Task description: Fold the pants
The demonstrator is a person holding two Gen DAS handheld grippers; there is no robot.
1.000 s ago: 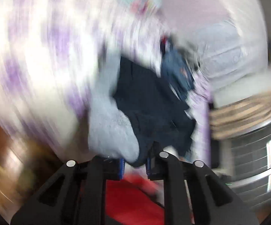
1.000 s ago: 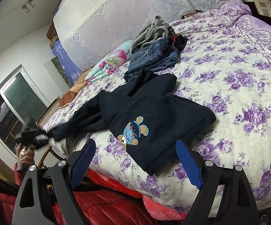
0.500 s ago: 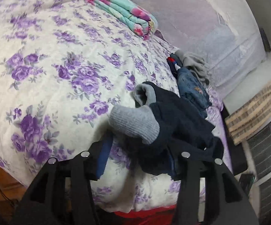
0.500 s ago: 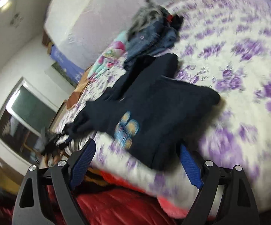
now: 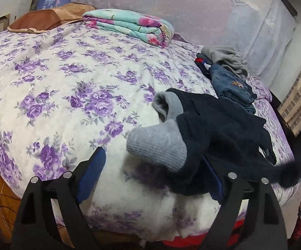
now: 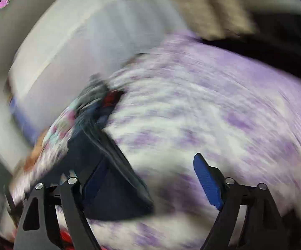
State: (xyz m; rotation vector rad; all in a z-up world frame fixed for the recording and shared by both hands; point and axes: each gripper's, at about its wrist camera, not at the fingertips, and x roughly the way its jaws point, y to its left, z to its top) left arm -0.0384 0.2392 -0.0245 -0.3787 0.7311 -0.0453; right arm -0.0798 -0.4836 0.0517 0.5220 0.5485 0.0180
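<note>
Lying crumpled on bedspread: dark navy pants, grey cuffs.

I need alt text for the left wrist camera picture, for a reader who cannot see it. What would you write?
Dark pants with grey cuffs lie bunched on a bed with a purple flower cover, one leg between the fingers of the left claw, whose jaws are opening. Behind lie a pile of clothes and a folded blanket.
</note>
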